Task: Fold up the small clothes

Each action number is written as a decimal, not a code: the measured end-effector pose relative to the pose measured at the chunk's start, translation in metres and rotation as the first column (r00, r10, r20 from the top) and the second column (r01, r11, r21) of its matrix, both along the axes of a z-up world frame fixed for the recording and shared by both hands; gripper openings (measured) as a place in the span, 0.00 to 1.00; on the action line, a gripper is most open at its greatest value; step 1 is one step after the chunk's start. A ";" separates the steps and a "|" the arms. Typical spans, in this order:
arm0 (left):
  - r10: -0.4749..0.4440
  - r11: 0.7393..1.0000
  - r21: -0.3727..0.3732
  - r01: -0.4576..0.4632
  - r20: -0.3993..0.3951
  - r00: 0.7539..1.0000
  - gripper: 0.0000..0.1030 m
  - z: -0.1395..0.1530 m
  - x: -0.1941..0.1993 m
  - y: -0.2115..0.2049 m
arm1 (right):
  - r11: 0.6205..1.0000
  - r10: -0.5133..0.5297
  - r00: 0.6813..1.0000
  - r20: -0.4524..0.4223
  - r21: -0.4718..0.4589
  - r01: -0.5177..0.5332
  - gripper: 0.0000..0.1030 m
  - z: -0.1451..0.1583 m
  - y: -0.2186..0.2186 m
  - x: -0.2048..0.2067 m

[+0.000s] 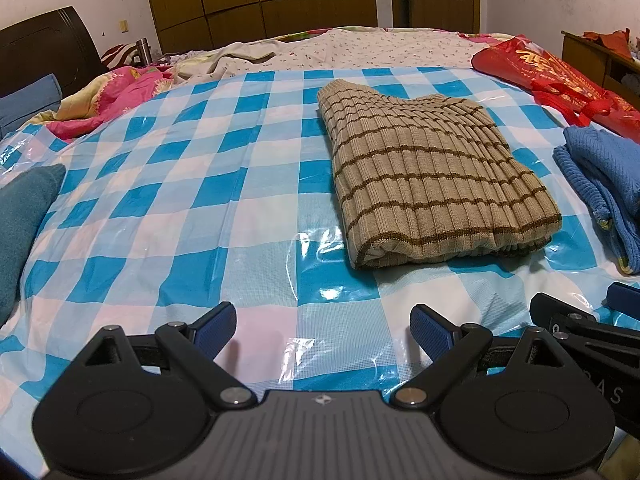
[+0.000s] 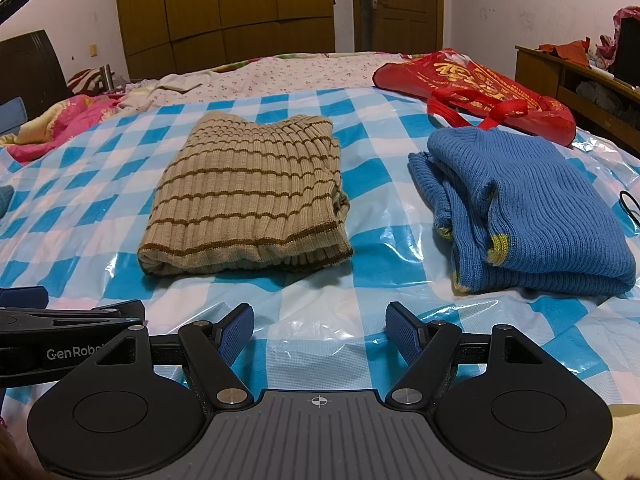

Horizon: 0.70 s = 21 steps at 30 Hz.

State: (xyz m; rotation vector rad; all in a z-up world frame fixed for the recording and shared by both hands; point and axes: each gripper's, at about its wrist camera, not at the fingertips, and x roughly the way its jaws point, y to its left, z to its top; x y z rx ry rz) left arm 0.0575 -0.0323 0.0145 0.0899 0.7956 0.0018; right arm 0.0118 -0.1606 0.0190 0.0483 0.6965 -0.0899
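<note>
Both tools, left (image 1: 323, 330) and right (image 2: 319, 328), gape wide, empty. Striped sweater (image 2: 246, 196) lies folded mid-bed on checked sheet (image 1: 192, 184); blue sweater (image 2: 532, 212) beside it. Soft, light knit; pinch at hem corners.

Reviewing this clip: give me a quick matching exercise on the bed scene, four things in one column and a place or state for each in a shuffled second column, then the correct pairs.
Column one:
1. beige striped sweater
2. blue sweater
3. red bag
4. left gripper

Column two:
A. beyond the blue knit, at the far right of the checkered sheet
B. open, holding nothing, low over the sheet
C. folded, in the middle of the sheet
D. folded, to the right of the striped one

Pairs: 1-C, 2-D, 3-A, 4-B
</note>
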 end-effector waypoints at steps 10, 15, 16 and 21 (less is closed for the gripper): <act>0.000 1.000 0.001 0.000 0.001 1.000 1.00 0.000 0.000 0.000 | 1.000 0.000 1.000 0.000 0.001 0.000 0.72 0.000 0.000 0.000; 0.000 1.000 0.005 0.000 0.007 1.000 1.00 0.001 -0.001 -0.001 | 1.000 -0.002 1.000 0.002 0.002 0.002 0.72 0.000 0.000 0.000; 0.001 1.000 0.008 -0.001 0.008 1.000 1.00 0.001 -0.001 -0.001 | 1.000 -0.002 1.000 0.002 0.002 0.002 0.72 0.000 0.000 0.000; 0.004 1.000 0.016 -0.004 0.011 1.000 1.00 0.003 -0.002 -0.003 | 1.000 -0.003 1.000 0.003 0.004 0.003 0.72 0.000 -0.001 0.000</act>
